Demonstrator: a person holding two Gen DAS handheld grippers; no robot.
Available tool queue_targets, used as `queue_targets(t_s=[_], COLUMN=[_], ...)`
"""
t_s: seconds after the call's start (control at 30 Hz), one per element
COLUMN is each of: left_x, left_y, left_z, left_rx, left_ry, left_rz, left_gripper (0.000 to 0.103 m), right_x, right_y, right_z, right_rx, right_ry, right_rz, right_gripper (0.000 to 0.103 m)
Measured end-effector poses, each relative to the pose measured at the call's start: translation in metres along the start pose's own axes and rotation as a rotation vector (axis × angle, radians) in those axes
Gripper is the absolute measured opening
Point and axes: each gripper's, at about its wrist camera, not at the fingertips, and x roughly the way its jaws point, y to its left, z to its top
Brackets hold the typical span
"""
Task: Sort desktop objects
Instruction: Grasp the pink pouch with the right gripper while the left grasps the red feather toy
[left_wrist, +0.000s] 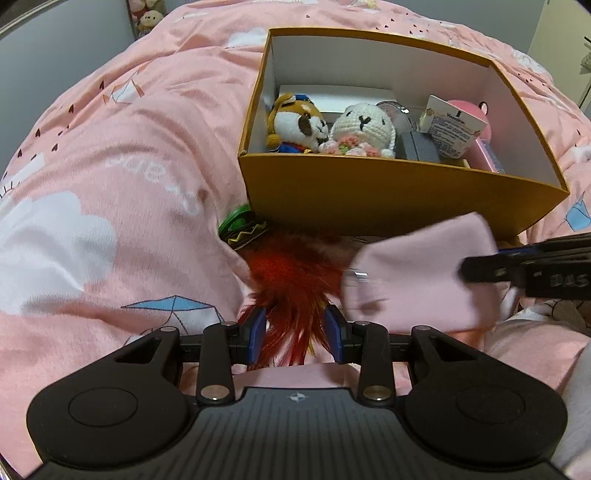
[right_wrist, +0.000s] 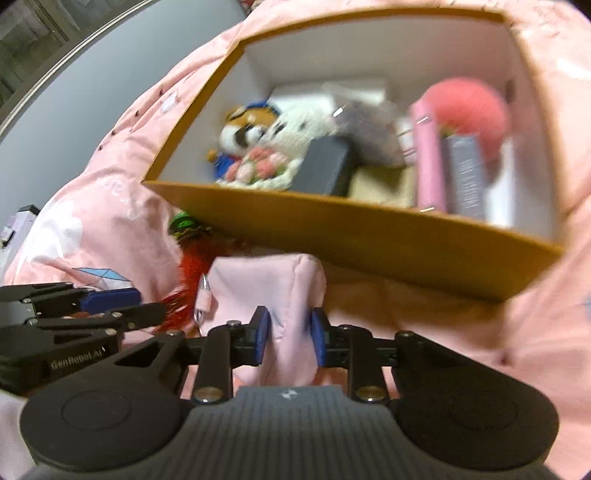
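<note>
Left gripper (left_wrist: 297, 334): matte black body, ribbed grey-black top plate with a small white compass-like mark at centre. Two round black discs flank the plate. Black linkage arms, silver pivot screws at the joints. Fingers (left_wrist: 257, 334) carry blue pads.

Right gripper (right_wrist: 290, 341): same build; blue pads on black fingers (right_wrist: 263, 336), silver screws, ribbed plate. White lettering runs along the side of each body, partly legible.
</note>
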Motion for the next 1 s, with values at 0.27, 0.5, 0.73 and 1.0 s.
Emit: queue_targets(t_s=[0.27, 0.5, 0.73, 1.0], left_x=[-0.009, -0.015, -0.019, -0.027], left_y=[-0.013, -0.020, -0.020, -0.019], left_z=[-0.003, -0.006, -0.008, -0.008], left_rx=[0.054, 0.070, 0.080, 0.111], left_ry=[-0.028, -0.041, -0.061, -0.113], left_rz=[-0.008, -0.009, 0.000, 0.027], left_gripper=[0.040, 0.040, 0.041, 0.054], right_x=[-0.025, -0.044, -0.028, -0.016], right_y=[-0.029, 0.012, 0.034, 0.043], right_z=[-0.012, -0.007, -0.015, -0.010], right_rx=[0.033, -0.331, -0.562, -0.623], right_ry=[-0.006, -0.115, -0.197, -0.112], right_rz=[-0.051, -0.078, -0.215, -0.165], right_gripper=[0.032, 0.045, 0.056, 0.078])
